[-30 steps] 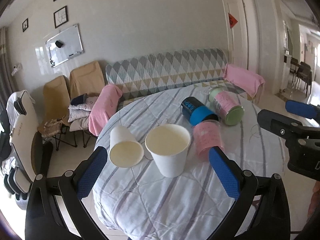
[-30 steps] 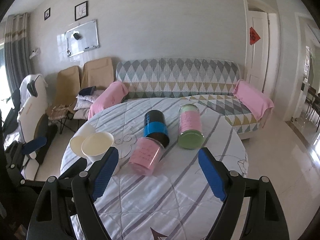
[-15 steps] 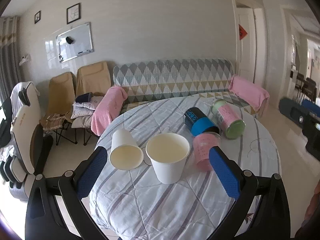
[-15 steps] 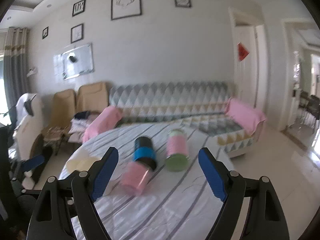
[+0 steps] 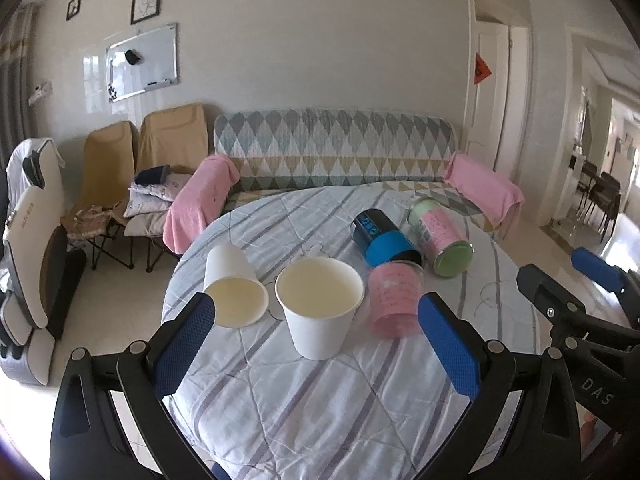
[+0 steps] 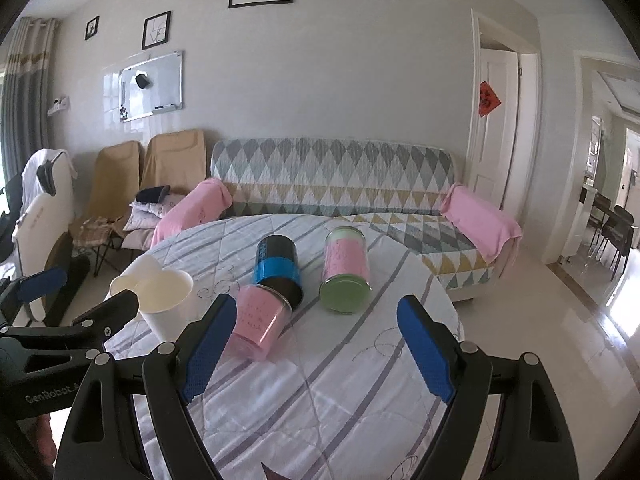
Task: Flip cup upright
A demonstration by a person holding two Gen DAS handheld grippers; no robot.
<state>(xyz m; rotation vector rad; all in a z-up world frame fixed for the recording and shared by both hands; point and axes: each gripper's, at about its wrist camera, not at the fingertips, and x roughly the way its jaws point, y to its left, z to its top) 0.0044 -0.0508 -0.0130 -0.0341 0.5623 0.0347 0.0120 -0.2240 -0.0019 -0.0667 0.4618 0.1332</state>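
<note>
A white paper cup [image 5: 320, 312] stands upright on the round table [image 5: 320, 400]. A second white paper cup [image 5: 232, 284] lies on its side left of it, mouth toward me. A pink cup [image 5: 394, 300], a blue-and-black cup [image 5: 384, 240] and a pink cup with a green end [image 5: 442, 240] lie on their sides to the right. My left gripper [image 5: 316, 344] is open and empty, near the upright cup. My right gripper [image 6: 316, 344] is open and empty, just short of the pink cup [image 6: 260, 324]; the blue-and-black cup [image 6: 278, 268] and green-ended cup [image 6: 346, 272] lie beyond.
The table has a striped quilted cloth. Behind it stand a diamond-patterned sofa [image 5: 332, 156] with pink towels [image 5: 200, 200] and folding chairs [image 5: 132, 176] at the left. The right gripper [image 5: 592, 300] shows at the left view's right edge. Bare floor lies to the right [image 6: 560, 320].
Both grippers wobbled and tilted up, then settled back facing the table. The cups have not moved. Both grippers stay open.
</note>
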